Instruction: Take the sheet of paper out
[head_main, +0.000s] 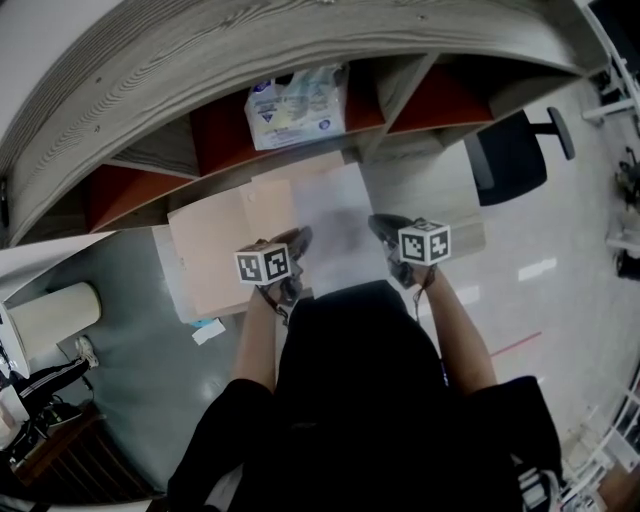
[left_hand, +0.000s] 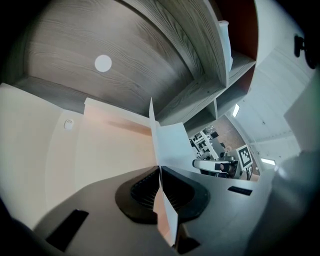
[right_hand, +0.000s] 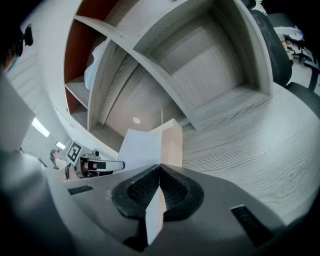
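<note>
A beige folder (head_main: 225, 245) lies open on the wooden desk, with a white sheet of paper (head_main: 335, 225) spread over its right part. At the seam between folder and sheet my left gripper (head_main: 298, 242) is shut; in the left gripper view its jaws (left_hand: 160, 172) pinch a thin edge, beige on the left face, with the white sheet (left_hand: 172, 142) running off to the right. My right gripper (head_main: 382, 230) is shut on the sheet's right edge. The right gripper view shows the paper (right_hand: 156, 210) clamped edge-on in that gripper (right_hand: 160, 170), with the folder (right_hand: 173, 142) behind.
Behind the desk stands a wooden shelf with red-backed cubbies; one holds a plastic-wrapped package (head_main: 297, 105). A black chair (head_main: 510, 155) is at the right. Bare desk top (right_hand: 240, 135) stretches to the right of the folder. A cream cylinder (head_main: 55, 315) sits low at the left.
</note>
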